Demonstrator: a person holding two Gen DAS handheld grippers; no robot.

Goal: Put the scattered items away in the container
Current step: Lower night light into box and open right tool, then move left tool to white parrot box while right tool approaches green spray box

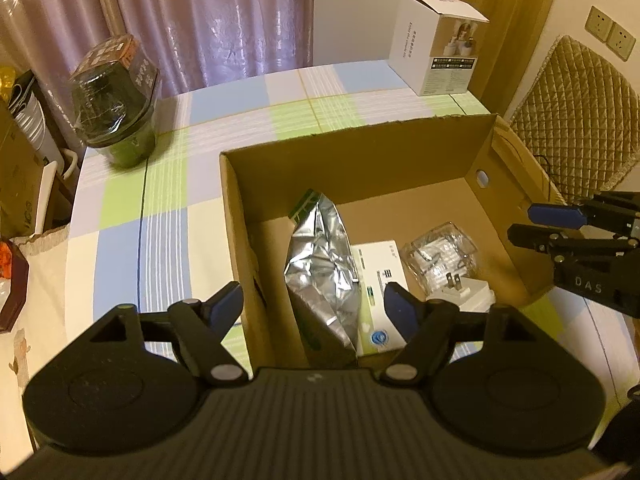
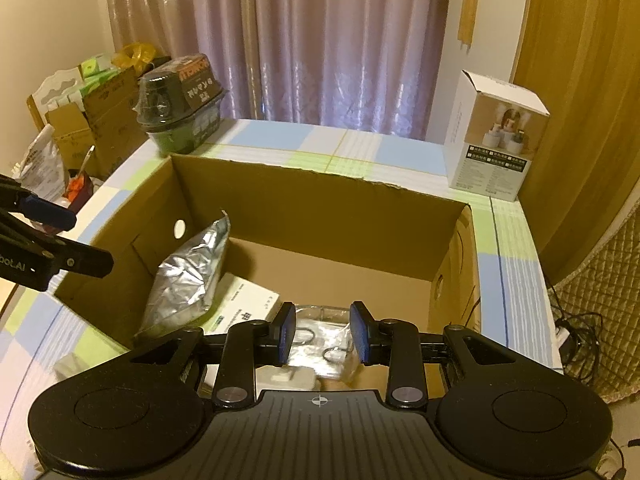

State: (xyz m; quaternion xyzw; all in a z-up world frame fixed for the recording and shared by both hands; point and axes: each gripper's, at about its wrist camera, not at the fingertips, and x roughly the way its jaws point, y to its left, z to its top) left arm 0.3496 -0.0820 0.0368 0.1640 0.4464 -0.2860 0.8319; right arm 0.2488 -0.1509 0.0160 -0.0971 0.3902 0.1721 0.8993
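On the table [image 1: 168,240] stood the cardboard box [image 1: 360,148], holding a foil pouch [image 1: 320,264], a flat carton [image 1: 380,280] and a plastic packet [image 1: 440,256] side by side, with a wrapped tub [image 1: 116,120] behind-left and a white box [image 1: 436,48] behind-right.

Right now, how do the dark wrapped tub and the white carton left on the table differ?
The dark wrapped tub is squat, rounded and sealed in shiny film; the white carton is tall, square-edged and has its top flap raised. The tub stands at the far left corner of the table, the carton at the far right. Both stand upright outside the cardboard box, not yet tidied.
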